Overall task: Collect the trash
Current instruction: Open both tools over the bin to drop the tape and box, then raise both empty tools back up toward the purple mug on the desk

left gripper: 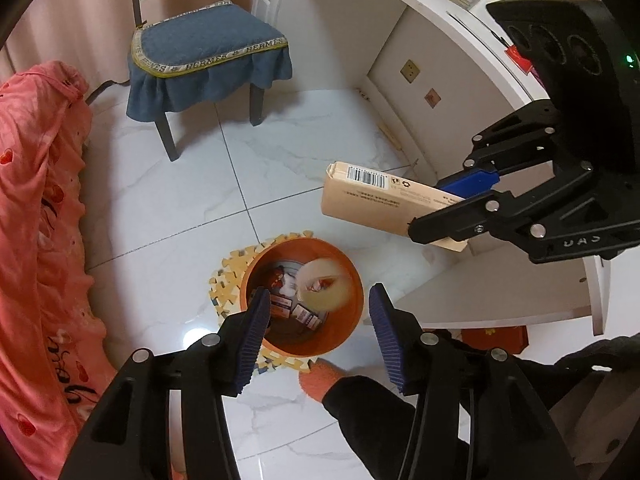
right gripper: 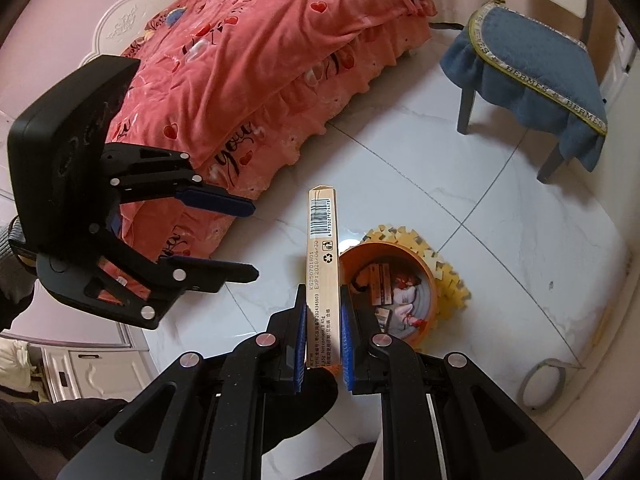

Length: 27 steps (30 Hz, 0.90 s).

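Right gripper (right gripper: 323, 344) is clenched on a tan cardboard box (right gripper: 322, 256), held in the air beside the orange waste bin (left gripper: 352, 312) rather than over its mouth. Left gripper (left gripper: 316, 332) hangs released above the bin, where a pale blurred item (left gripper: 322, 286) shows. Risk: releasing now would likely drop the box onto the rim or the tile floor (left gripper: 192, 200).

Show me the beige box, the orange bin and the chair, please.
beige box (right gripper: 322, 248), right wrist view, narrow printed side.
orange bin (left gripper: 352, 312), left wrist view, inner wall.
chair (left gripper: 204, 36), left wrist view, blue seat cushion.
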Each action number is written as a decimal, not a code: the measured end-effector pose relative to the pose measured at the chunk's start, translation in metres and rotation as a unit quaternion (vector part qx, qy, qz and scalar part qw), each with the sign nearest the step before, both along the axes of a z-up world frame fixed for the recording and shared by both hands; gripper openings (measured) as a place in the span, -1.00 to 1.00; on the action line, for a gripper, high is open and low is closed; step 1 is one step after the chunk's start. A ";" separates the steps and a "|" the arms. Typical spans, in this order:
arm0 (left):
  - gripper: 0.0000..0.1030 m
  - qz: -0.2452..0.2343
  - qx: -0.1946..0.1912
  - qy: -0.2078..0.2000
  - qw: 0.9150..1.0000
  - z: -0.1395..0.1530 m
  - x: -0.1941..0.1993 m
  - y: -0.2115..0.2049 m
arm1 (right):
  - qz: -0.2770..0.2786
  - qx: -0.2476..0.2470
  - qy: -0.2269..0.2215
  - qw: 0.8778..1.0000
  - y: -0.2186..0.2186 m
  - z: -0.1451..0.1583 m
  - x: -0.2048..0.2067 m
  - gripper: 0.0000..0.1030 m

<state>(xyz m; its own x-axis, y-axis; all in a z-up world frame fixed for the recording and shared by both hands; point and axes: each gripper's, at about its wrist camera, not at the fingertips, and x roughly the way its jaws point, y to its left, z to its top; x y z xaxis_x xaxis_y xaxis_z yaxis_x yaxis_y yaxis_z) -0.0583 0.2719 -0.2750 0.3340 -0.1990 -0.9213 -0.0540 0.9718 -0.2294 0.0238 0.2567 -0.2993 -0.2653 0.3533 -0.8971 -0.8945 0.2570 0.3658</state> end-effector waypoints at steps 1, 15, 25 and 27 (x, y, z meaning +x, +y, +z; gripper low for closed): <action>0.03 -0.001 0.000 0.001 1.000 -0.001 0.000 0.000 | 0.001 -0.001 -0.001 1.000 0.000 0.000 0.000 -0.71; 0.03 0.001 -0.009 0.026 1.000 -0.012 -0.001 -0.003 | -0.013 -0.022 -0.009 1.000 -0.002 -0.018 0.001 -0.10; 0.34 -0.020 0.016 0.011 1.000 0.018 0.003 -0.023 | -0.018 -0.004 -0.012 1.000 -0.036 0.021 0.001 -0.08; 0.34 -0.025 0.016 0.004 1.000 0.029 0.005 -0.030 | -0.022 0.003 -0.014 1.000 -0.044 0.032 0.001 0.02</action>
